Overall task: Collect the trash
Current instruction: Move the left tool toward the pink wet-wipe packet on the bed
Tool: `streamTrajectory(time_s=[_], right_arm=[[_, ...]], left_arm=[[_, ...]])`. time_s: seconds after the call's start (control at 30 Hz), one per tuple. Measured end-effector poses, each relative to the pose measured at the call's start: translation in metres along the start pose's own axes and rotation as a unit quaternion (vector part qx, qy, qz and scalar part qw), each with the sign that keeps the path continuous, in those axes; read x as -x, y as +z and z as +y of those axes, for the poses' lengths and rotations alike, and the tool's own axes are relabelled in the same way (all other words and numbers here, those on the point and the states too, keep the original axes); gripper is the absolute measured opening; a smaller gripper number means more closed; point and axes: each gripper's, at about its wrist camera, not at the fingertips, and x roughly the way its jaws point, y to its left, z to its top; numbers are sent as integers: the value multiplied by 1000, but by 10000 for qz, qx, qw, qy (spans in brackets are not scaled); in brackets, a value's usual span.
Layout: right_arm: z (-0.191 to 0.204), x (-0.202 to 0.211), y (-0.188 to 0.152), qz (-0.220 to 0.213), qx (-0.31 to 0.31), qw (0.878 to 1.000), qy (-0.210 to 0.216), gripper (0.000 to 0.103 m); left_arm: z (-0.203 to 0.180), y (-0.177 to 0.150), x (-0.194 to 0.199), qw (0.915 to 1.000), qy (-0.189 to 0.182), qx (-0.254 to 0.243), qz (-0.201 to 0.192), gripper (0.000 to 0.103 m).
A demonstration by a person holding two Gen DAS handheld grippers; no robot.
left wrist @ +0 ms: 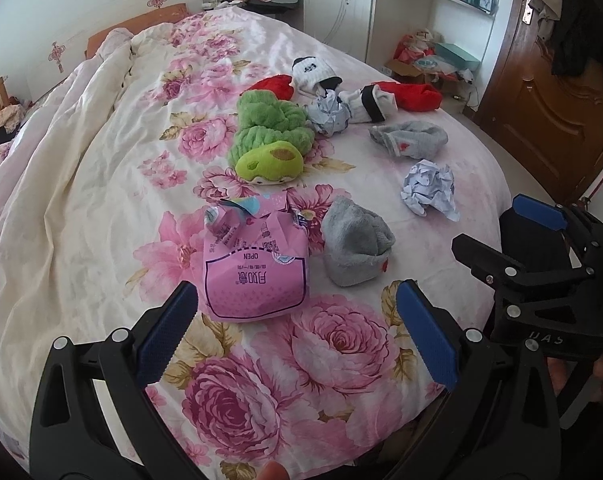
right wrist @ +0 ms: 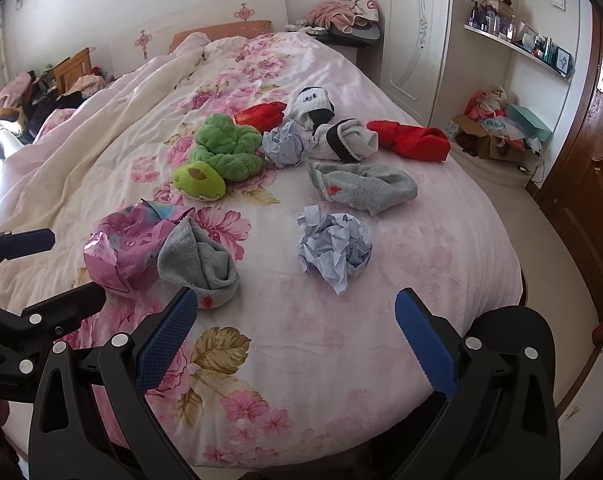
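My left gripper and right gripper hang released, ribbed blue jaws spread. On the floral bed, a glossy pink wrapper lies beside a fuzzy grey sock; crumpled paper sits right of it.

Bright, soft daylight fills both fisheye views, strongest at the right wrist view's left edge, where it blows out. Shadows are faint. Edges curve heavily, with dark corner vignetting; focus stays sharp.
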Motion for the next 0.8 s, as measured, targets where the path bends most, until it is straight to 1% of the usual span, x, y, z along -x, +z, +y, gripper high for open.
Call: streamTrajectory(time_s=[0.23,0.5,0.8], right_arm=[[0,0,0,4,14,10000,-2,95],[8,2,-2,-73,192,9998,-13,95],[9,2,-2,-68,191,9998,-30,95]], left_arm=[[0,-1,-2,10000,-31,2,31,97],[1,-2,-4,10000,-12,-17,66,97],[0,-3,-7,9999,-10,-59,137,97]])
